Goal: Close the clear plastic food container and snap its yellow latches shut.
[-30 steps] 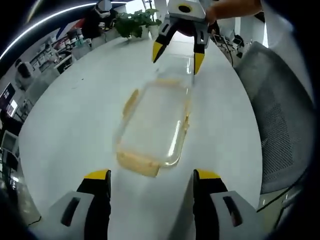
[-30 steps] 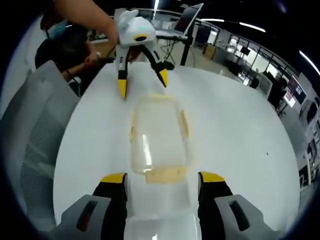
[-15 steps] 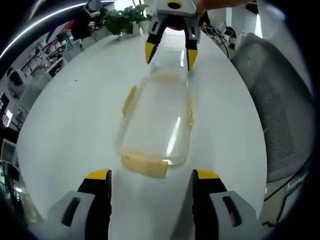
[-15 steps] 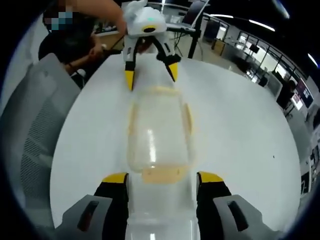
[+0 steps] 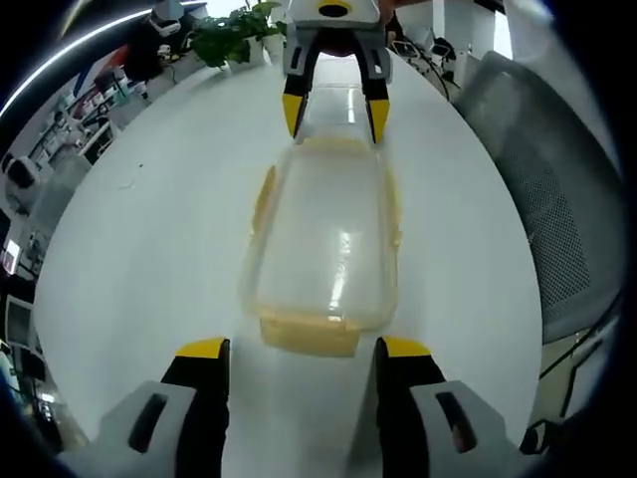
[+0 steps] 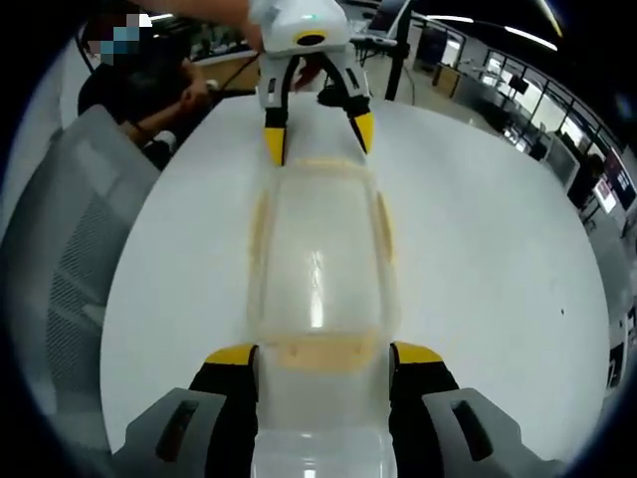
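Open-plan office surrounds a white round tabletop [image 5: 149, 229]. A grey mesh chair [image 5: 557, 189] stands beside it. The clear container [image 5: 323, 244] lies between both grippers: left gripper [image 5: 297, 351] and right gripper [image 6: 320, 357], jaws open, empty.

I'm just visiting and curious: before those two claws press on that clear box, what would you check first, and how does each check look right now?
1. Lid sits on the clear container: ok.
2. Container rests flat on the white table: ok.
3. Left gripper open, lined up with the near end latch: ok.
4. Right gripper open, straddling the opposite end latch: ok.
5. Side latches snapped down: cannot tell.
6. Lid seated evenly all round: cannot tell.
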